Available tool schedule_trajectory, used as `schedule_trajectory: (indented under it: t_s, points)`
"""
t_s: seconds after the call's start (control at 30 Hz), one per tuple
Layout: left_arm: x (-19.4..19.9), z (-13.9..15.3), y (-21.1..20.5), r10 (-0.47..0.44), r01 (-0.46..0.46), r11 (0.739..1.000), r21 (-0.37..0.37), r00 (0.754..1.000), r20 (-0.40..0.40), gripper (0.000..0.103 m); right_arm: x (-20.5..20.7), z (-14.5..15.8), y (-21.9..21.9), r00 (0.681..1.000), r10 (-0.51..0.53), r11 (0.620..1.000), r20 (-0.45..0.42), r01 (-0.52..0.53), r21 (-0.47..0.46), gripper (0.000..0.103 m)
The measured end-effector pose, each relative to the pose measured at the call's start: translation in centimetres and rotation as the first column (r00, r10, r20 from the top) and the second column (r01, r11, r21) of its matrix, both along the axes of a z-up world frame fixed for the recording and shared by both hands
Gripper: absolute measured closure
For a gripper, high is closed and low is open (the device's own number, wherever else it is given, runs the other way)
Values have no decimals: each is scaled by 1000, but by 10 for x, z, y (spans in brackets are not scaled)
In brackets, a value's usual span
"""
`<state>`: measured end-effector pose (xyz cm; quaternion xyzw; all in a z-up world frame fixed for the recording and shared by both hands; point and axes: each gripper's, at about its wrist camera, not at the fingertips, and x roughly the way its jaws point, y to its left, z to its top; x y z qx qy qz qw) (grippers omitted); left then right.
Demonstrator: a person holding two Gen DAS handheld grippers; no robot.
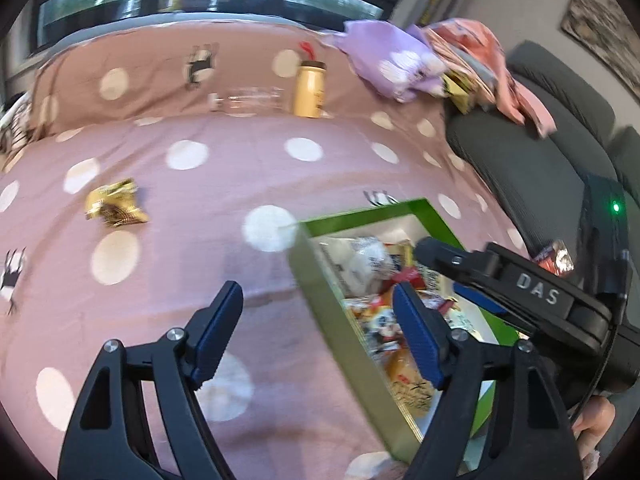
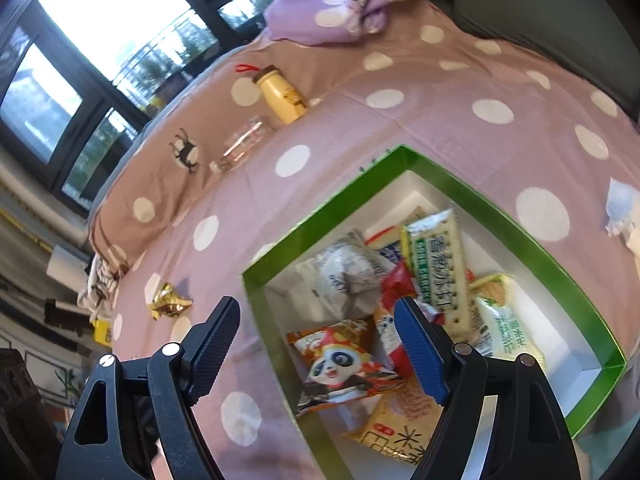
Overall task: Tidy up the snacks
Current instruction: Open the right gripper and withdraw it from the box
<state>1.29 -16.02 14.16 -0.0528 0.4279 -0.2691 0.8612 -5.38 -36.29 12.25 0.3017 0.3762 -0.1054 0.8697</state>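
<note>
A green box [image 2: 500, 216] with a white inside sits on the pink dotted bedsheet and holds several snack packets, among them a panda packet [image 2: 344, 364] and a green-and-white cracker pack [image 2: 436, 268]. My right gripper [image 2: 316, 332] hangs open above the box's near-left corner, with nothing between its pads. My left gripper [image 1: 320, 320] is open too, straddling the left wall of the box [image 1: 320, 280], empty. The right gripper [image 1: 444, 270] shows over the box in the left wrist view. A gold snack packet [image 1: 114, 204] [image 2: 170, 300] lies loose on the sheet to the left.
A yellow bottle [image 1: 310, 88] and a clear jar on its side [image 1: 248, 100] rest at the far fold of the sheet. Purple cloth [image 1: 388, 60] and more packets lie far right. A dark grey sofa [image 1: 540, 160] borders the right. A white wrapper [image 2: 620, 208] lies right of the box.
</note>
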Motion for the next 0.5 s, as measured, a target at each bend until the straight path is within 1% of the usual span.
schedule_trajectory:
  t_s: [0.07, 0.17, 0.2, 0.23, 0.27, 0.3, 0.4, 0.5]
  points:
    - [0, 0, 19, 37, -37, 999, -2, 999, 3, 24, 2, 3, 8, 1000, 23, 1000, 8, -23, -16, 23]
    - [-1, -1, 46, 83, -83, 997, -2, 996, 12, 17, 5, 8, 24, 998, 62, 997, 22, -61, -49, 23]
    - [-1, -2, 56, 103, -103, 995, 0, 995, 14, 17, 7, 9, 30, 997, 75, 995, 26, -73, -61, 22]
    - [-1, -3, 67, 125, -126, 992, 4, 992, 14, 17, 8, 10, 36, 996, 87, 994, 32, -85, -71, 21]
    - [-2, -5, 76, 143, -143, 990, 5, 990, 12, 16, 10, 12, 42, 994, 99, 992, 37, -96, -81, 15]
    - [-2, -7, 88, 163, -164, 987, 5, 987, 8, 16, 11, 12, 45, 993, 109, 990, 41, -105, -89, 13]
    - [-2, -12, 118, 220, -220, 975, 11, 975, -4, 15, 16, 15, 67, 985, 163, 980, 53, -156, -120, 12]
    - [-1, -19, 148, 290, -290, 956, 42, 957, 4, 15, 23, 16, 87, 974, 217, 969, 63, -207, -136, 12]
